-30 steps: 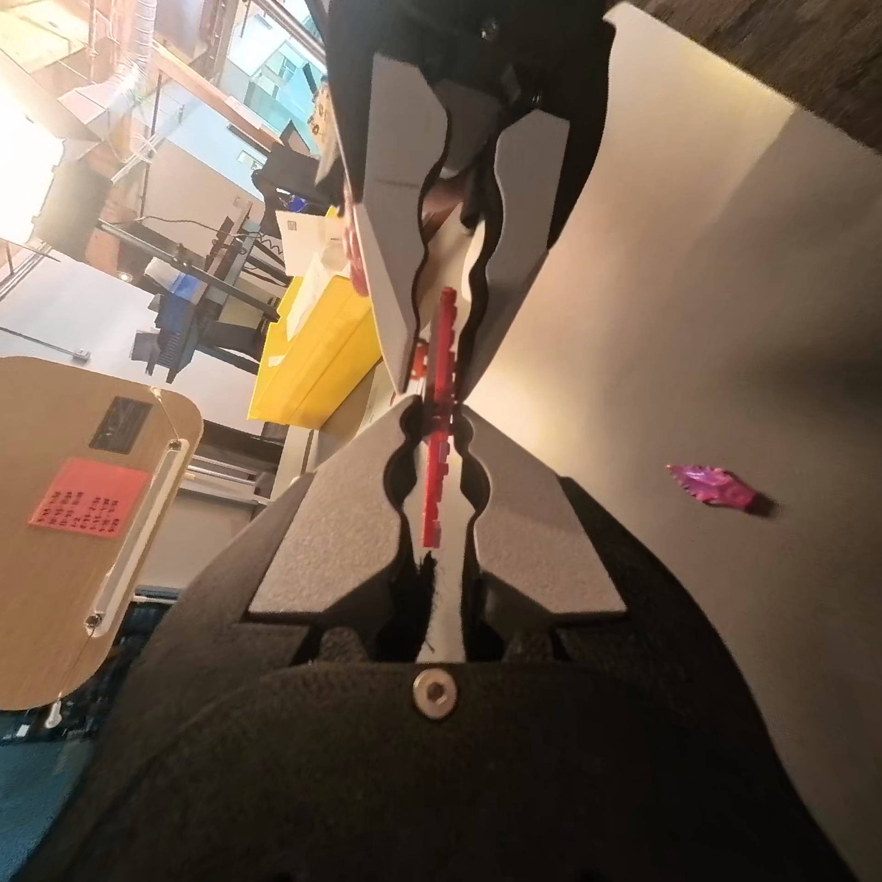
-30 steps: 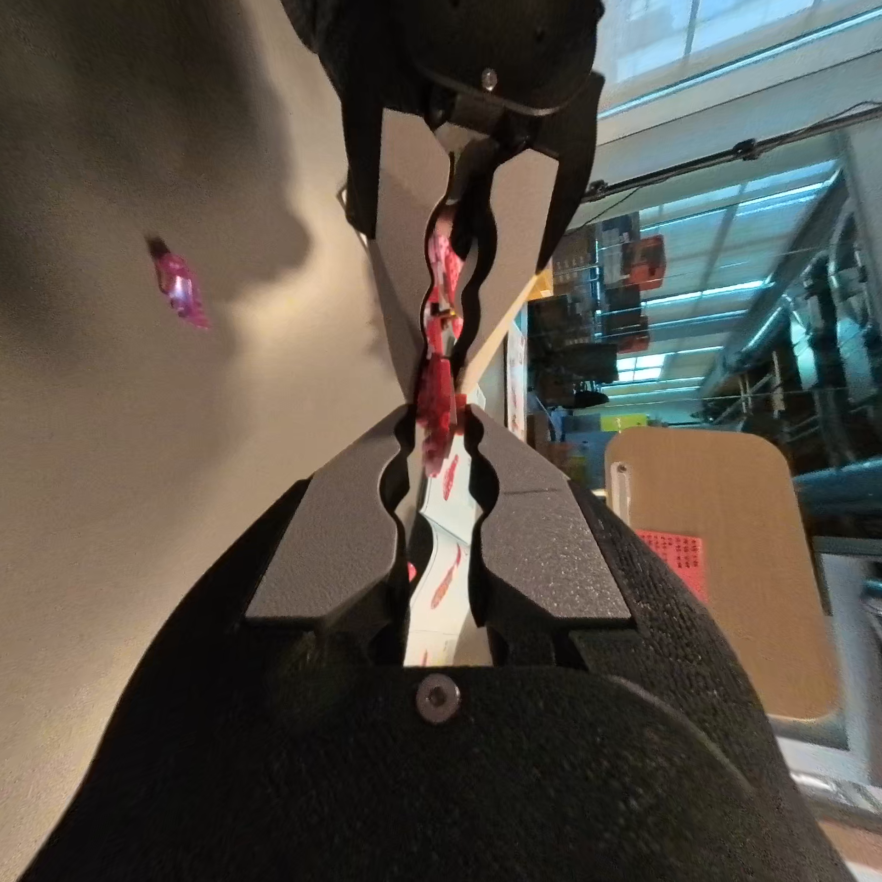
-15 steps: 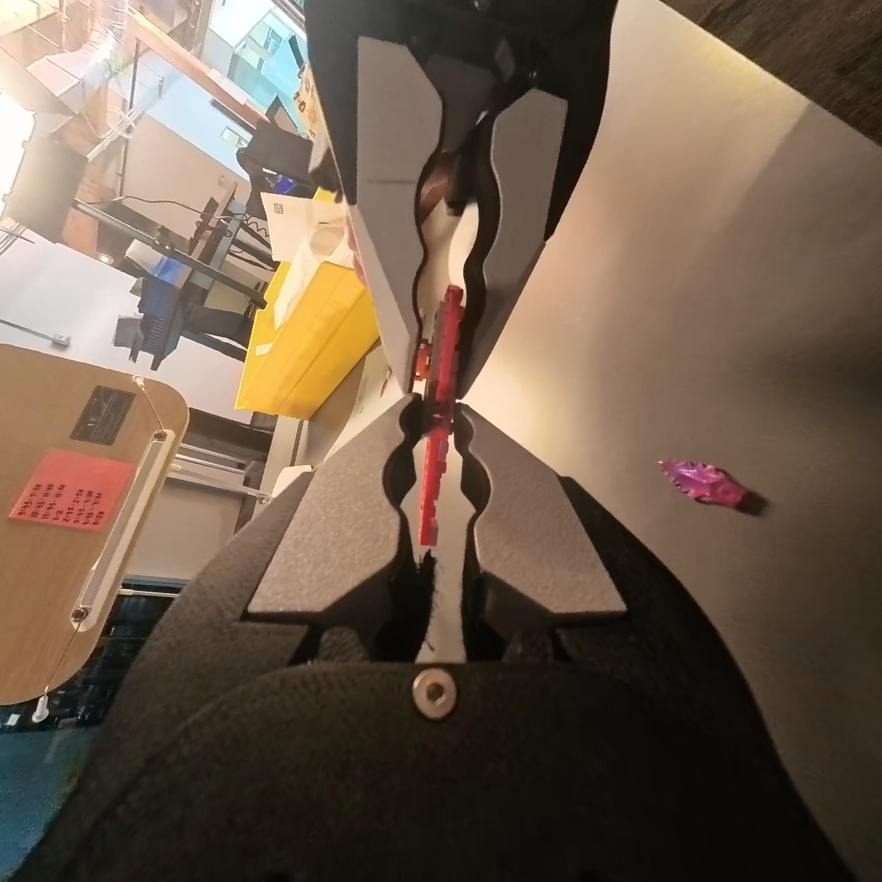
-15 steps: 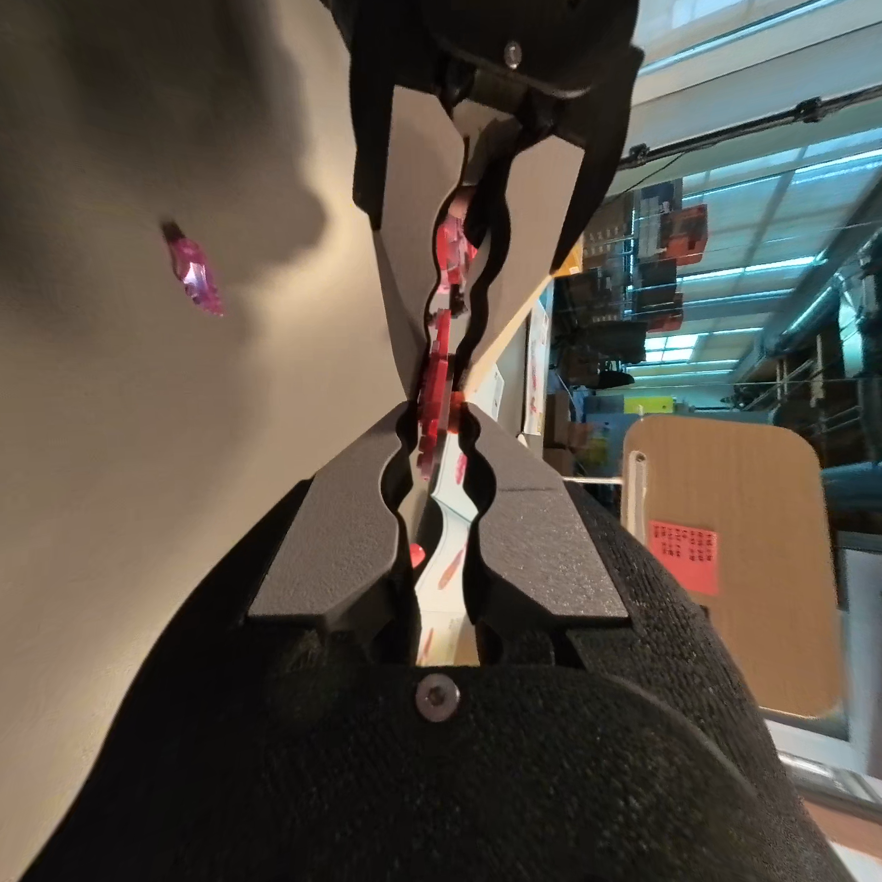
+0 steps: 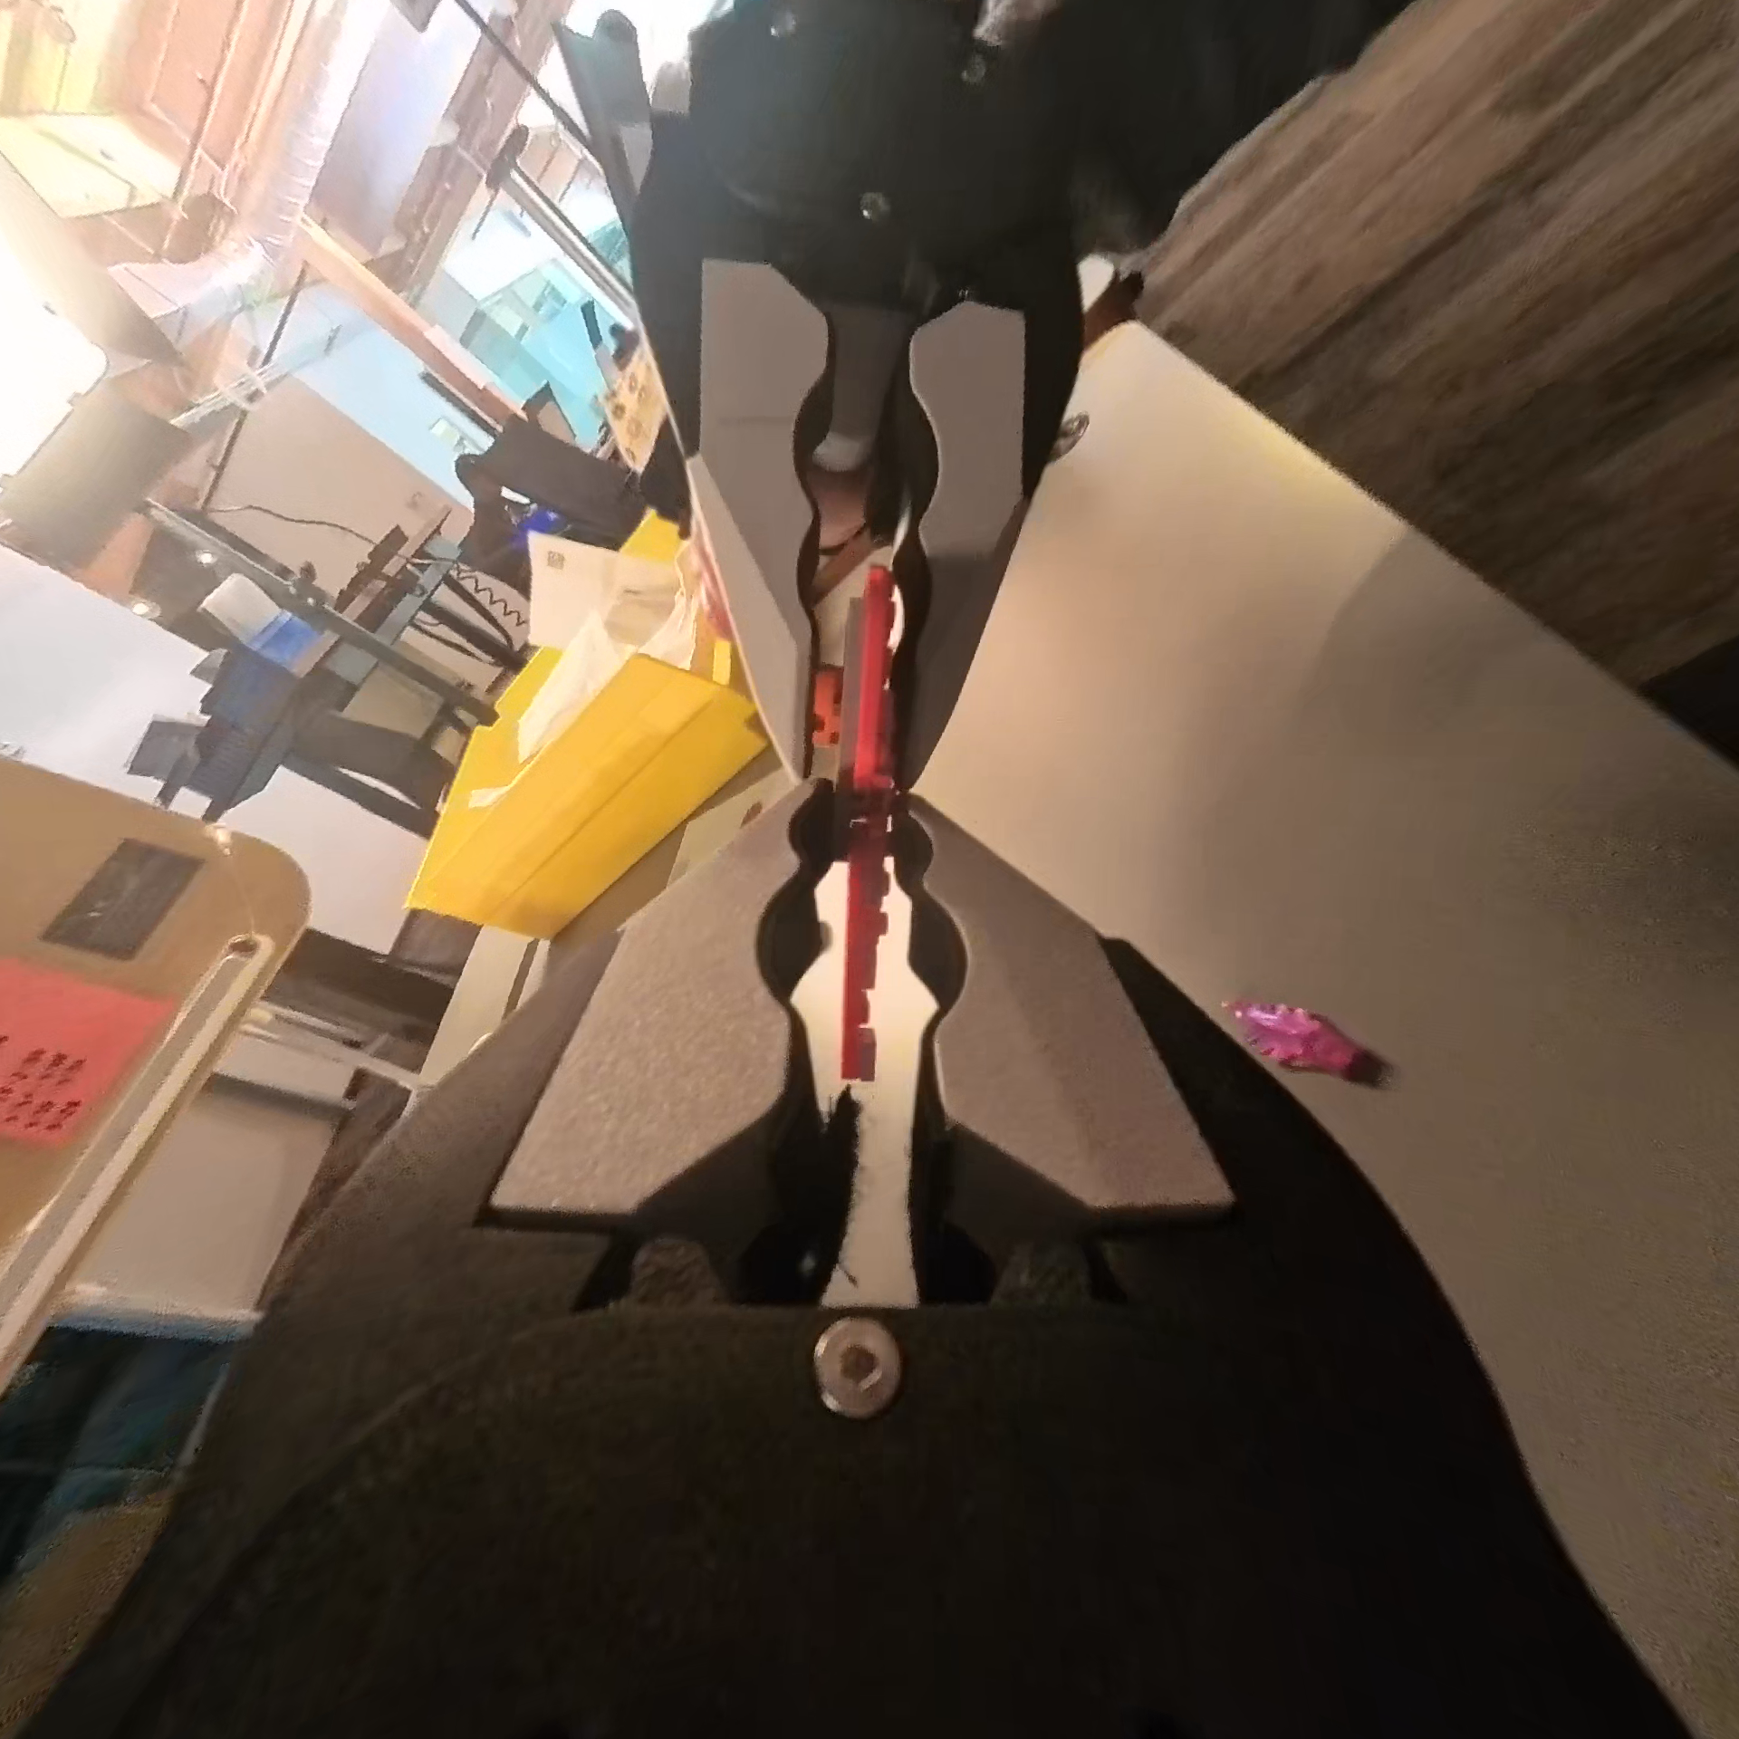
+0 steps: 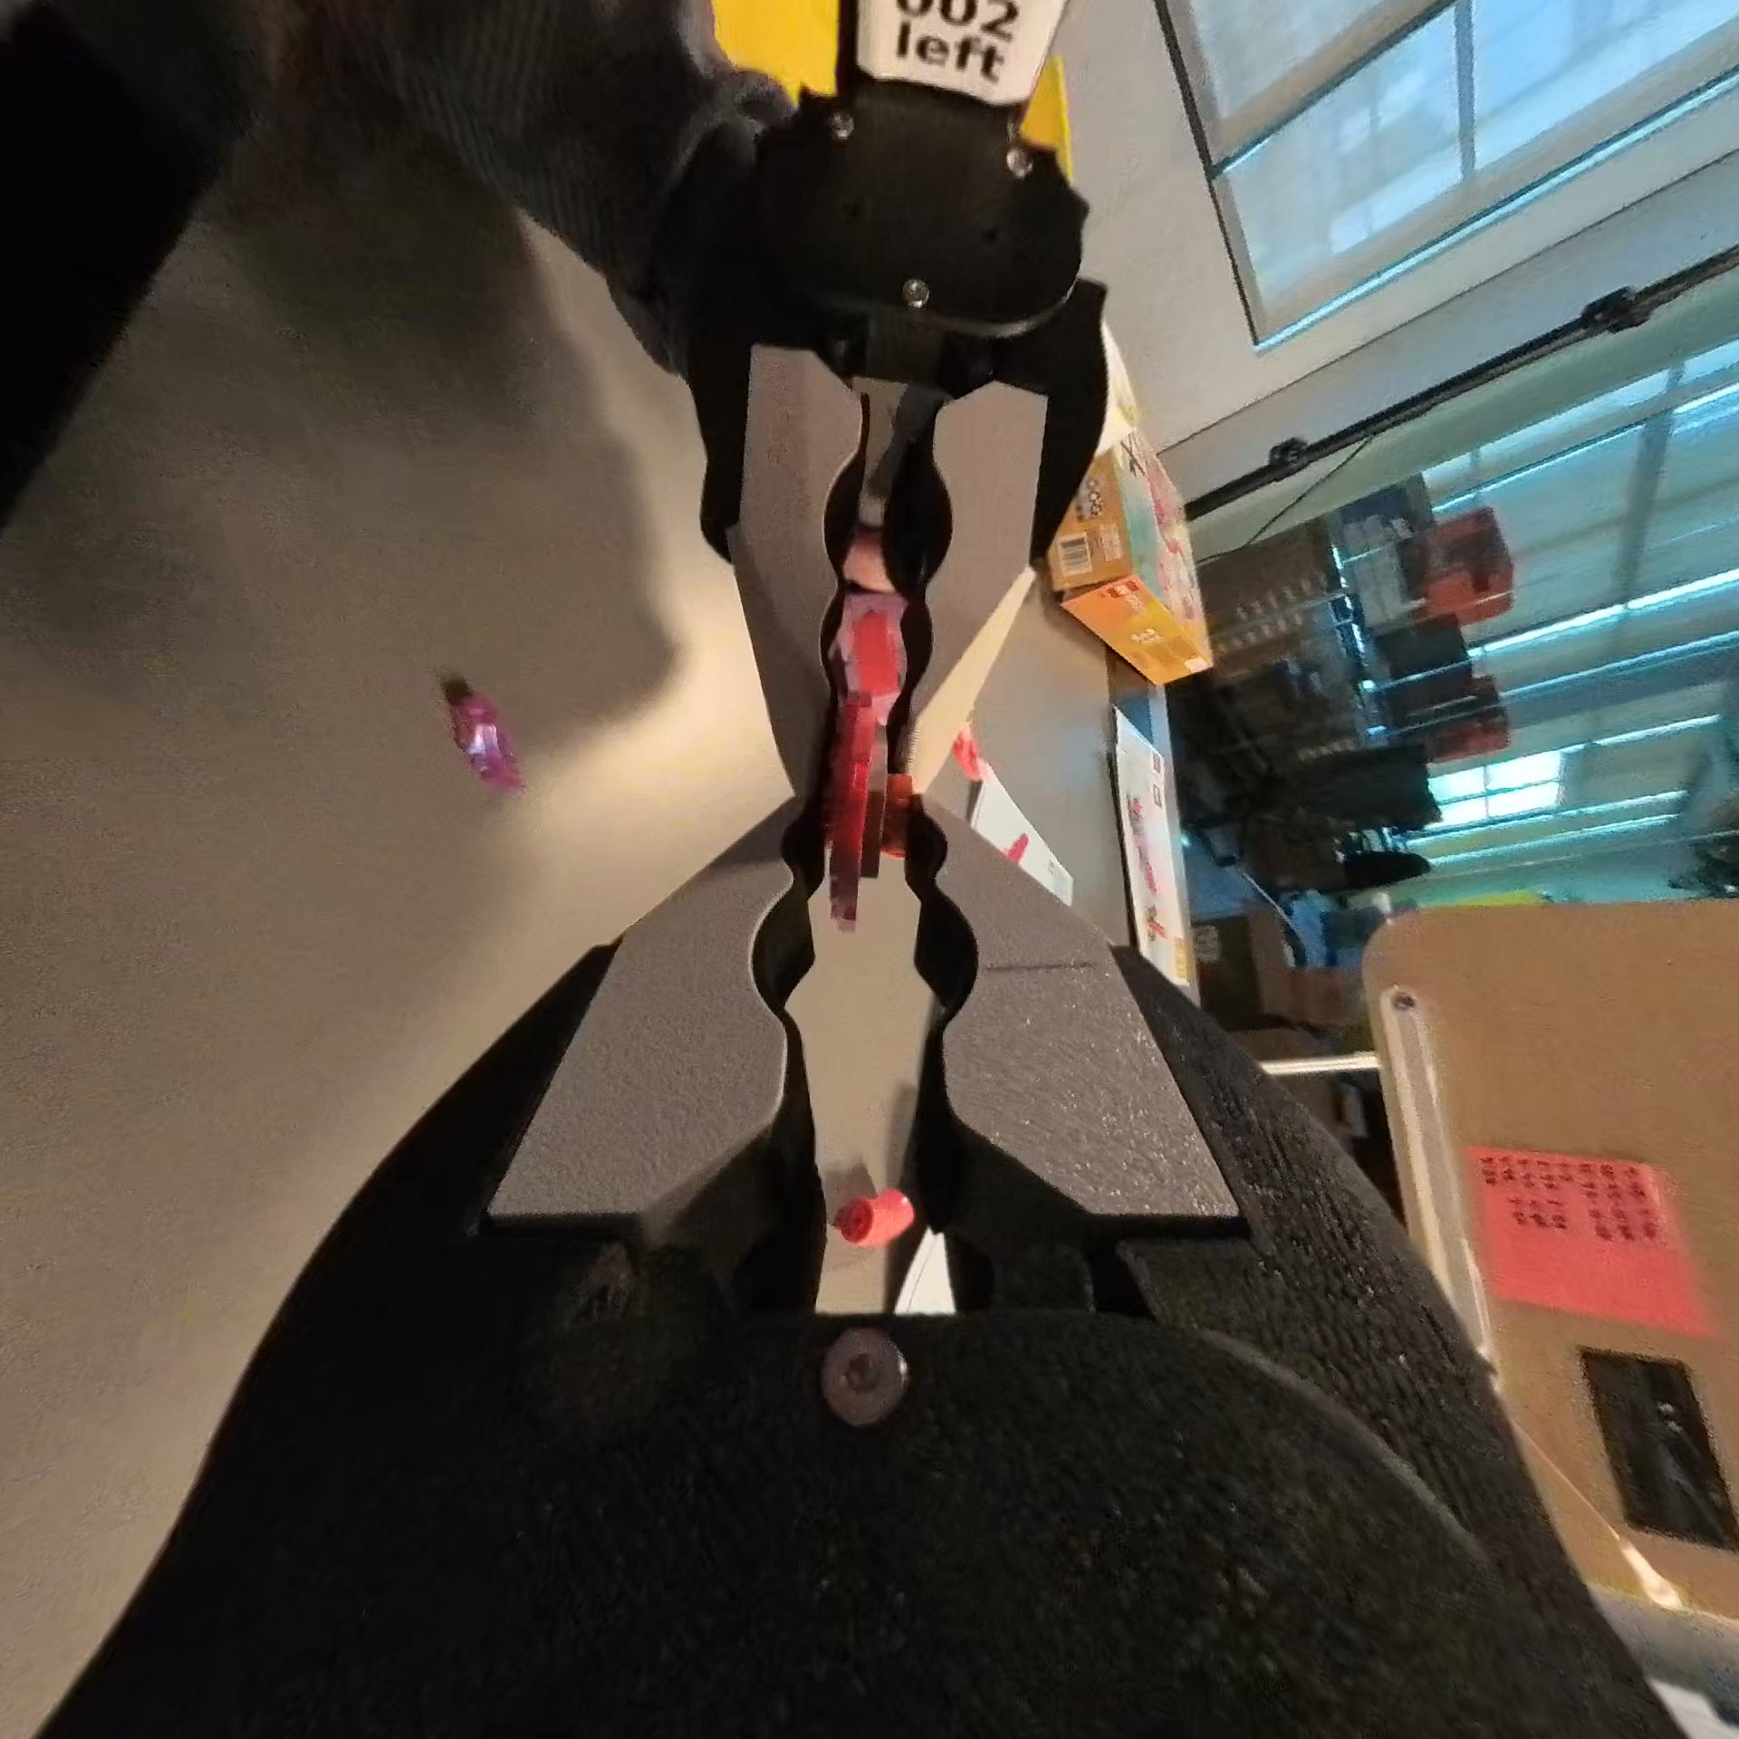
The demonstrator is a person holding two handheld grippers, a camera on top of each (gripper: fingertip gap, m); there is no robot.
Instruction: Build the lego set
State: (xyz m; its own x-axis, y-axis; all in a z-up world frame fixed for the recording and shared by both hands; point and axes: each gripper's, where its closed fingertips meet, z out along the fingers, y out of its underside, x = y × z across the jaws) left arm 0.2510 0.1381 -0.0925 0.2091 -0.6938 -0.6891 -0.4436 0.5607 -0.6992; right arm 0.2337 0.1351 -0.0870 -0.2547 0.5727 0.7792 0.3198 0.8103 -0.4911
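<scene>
The left tool point(image 5: 861, 800) is pinching a thin red studded plate point(image 5: 864, 932) edge-on, and the right tool point(image 6: 861, 819) is gripping its opposite end, tip to tip above the bench point(image 5: 1317, 753). The plate is looking light, stiff, and best gripped by its flat faces.

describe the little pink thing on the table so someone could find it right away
Start at the pale table, right of the two claws meeting tip to tip. The shiny magenta piece lies alone on bare surface, faceted and pointed, unlike the flat red studded piece gripped between them.
</scene>
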